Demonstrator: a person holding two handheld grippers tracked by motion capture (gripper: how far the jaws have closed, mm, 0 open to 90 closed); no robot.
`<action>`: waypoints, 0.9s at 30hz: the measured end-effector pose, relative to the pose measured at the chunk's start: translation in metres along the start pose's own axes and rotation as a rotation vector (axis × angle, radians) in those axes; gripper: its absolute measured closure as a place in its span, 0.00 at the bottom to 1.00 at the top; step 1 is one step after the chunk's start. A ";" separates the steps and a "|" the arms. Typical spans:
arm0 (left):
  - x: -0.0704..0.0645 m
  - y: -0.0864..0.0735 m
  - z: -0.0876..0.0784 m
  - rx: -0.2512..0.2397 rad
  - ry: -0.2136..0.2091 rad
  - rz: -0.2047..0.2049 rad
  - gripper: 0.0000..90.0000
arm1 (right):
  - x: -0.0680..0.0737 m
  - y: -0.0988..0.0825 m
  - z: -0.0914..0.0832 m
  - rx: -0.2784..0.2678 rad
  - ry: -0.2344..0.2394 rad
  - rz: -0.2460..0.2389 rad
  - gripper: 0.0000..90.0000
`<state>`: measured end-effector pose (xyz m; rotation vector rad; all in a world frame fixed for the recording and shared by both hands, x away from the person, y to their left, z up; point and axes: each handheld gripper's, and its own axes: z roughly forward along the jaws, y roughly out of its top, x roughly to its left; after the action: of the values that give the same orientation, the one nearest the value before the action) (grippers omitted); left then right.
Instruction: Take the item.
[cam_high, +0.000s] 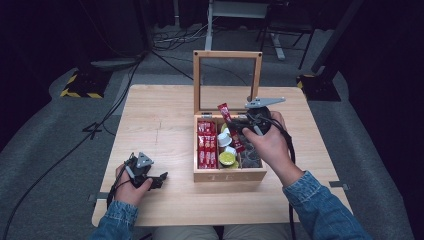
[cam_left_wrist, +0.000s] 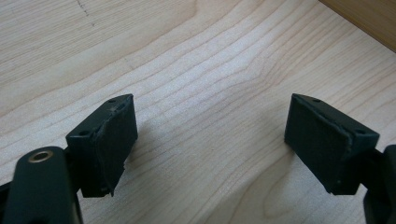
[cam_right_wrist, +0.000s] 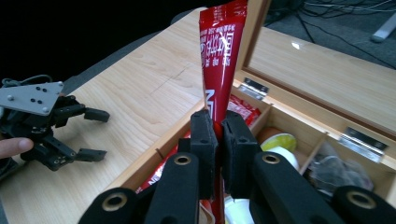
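Note:
My right gripper (cam_right_wrist: 219, 125) is shut on a long red sachet (cam_right_wrist: 219, 51) and holds it above the open wooden box (cam_high: 230, 175). In the high view the red sachet (cam_high: 225, 112) slants up from the right gripper (cam_high: 239, 126) over the box's middle compartment. More red sachets (cam_high: 206, 145) fill the left compartment; small white and green cups (cam_high: 226, 150) lie in the middle one. My left gripper (cam_high: 161, 180) rests on the table's front left, open, nothing between its jaws. Its pads (cam_left_wrist: 116, 135) stand wide apart over bare wood.
The box's glass lid (cam_high: 227, 80) stands upright at the back. The right compartment holds dark packets (cam_right_wrist: 336, 170). The wooden table (cam_high: 155, 115) spreads bare to the left of the box. Cables run across the floor behind.

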<state>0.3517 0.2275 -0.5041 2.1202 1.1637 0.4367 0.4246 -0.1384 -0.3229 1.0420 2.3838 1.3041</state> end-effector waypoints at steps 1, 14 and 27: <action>0.000 0.000 0.000 -0.001 0.001 0.002 0.19 | -0.004 -0.001 -0.005 -0.007 -0.012 0.004 0.94; 0.001 0.000 0.000 -0.002 -0.003 0.005 0.19 | -0.040 -0.014 -0.041 -0.025 -0.079 0.056 0.94; 0.001 0.000 0.000 0.001 -0.003 0.006 0.19 | -0.078 -0.032 -0.069 -0.038 -0.154 0.111 0.94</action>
<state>0.3524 0.2279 -0.5040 2.1254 1.1564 0.4358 0.4313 -0.2471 -0.3192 1.2319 2.2083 1.2508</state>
